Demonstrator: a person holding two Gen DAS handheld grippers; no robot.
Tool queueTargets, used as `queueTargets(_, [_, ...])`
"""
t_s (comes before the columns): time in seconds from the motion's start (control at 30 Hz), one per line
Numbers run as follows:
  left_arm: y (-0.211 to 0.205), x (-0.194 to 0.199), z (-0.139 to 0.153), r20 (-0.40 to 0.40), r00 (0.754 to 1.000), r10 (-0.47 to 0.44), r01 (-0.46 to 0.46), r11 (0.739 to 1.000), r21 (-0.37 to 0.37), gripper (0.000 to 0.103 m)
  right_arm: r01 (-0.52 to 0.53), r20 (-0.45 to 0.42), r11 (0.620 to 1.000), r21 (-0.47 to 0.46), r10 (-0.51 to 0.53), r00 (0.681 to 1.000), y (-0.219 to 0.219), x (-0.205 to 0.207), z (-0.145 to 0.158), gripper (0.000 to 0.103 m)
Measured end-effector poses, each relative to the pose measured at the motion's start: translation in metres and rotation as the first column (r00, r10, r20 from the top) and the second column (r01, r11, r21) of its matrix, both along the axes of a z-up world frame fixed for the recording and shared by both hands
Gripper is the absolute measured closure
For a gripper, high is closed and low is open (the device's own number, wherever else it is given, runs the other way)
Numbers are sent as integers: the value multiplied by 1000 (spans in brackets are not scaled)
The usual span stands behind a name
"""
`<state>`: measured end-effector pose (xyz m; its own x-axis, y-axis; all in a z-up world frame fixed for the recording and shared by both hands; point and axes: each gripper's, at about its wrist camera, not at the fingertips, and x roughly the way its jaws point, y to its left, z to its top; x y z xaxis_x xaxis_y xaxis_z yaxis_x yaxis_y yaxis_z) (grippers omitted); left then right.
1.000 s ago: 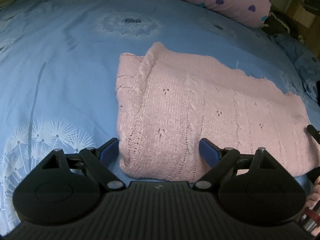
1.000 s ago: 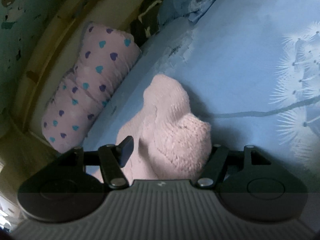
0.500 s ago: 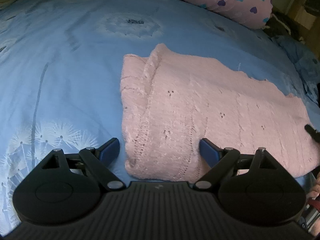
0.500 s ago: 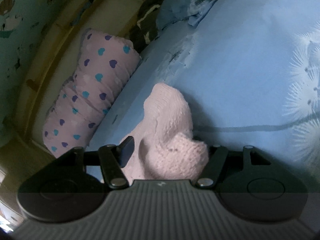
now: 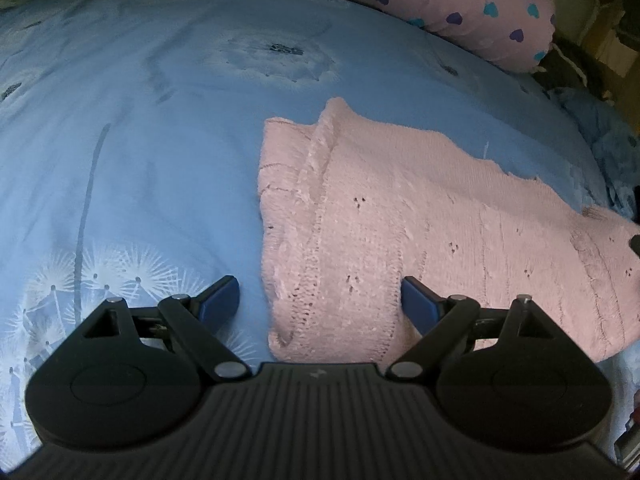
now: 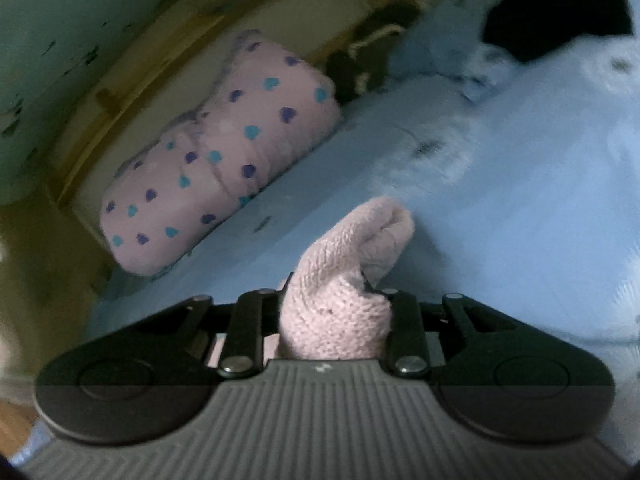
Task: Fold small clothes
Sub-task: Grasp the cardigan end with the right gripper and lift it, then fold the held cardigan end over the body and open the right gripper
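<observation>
Tongs first: the left gripper (image 5: 320, 296) sat wide open over the near corner of the pink knitted garment (image 5: 420, 240), blue pads either side of the cloth without pinching it. The right gripper (image 6: 334, 312) was closing its jaws on a bunched-up end of the same pink knit (image 6: 344, 292), and the pads looked pressed right into it, with a little hump of fabric poking up past the fingers. Only the left wrist view showed the piece spread mostly flat on the blue dandelion-print bedsheet (image 5: 140, 140). The right wrist view was blurry, but it gave the whole pink pillow with hearts (image 6: 216, 184) along the wooden bed frame (image 6: 120, 92), plus something black (image 6: 560, 12) at the top that I couldn't make out.
</observation>
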<state>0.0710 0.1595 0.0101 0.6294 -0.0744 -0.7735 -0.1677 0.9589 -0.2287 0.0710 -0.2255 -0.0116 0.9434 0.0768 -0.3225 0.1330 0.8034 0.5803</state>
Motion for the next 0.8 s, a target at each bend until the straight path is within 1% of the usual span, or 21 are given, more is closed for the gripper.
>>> queueTargets(0.07, [2, -1, 1, 6, 1000, 6, -6, 1000, -2, 13, -23, 12, 999, -42, 24, 1000, 8, 2, 9, 74])
queueTargets(0.27, [13, -2, 5, 15, 999, 34, -34, 999, -16, 13, -69, 40, 990, -119, 74, 996, 29, 7, 30, 75])
queueTargets(0.47, [20, -4, 8, 23, 998, 55, -55, 998, -30, 13, -125, 72, 971, -205, 143, 987, 62, 11, 51, 75])
queueTargets(0.53, [22, -5, 9, 25, 998, 64, -63, 998, -29, 13, -152, 81, 959, -240, 175, 981, 77, 13, 59, 75])
queueTargets(0.63, [25, -7, 10, 30, 997, 77, -76, 997, -26, 13, -197, 86, 931, -307, 233, 969, 102, 14, 66, 75])
queueTargets(0.73, [30, -8, 11, 33, 995, 93, -92, 995, -23, 13, -250, 71, 888, -386, 298, 952, 130, 15, 67, 75])
queueTargets(0.8, [34, -9, 11, 30, 994, 106, -105, 994, -27, 13, -286, 46, 862, -418, 335, 941, 146, 17, 63, 75])
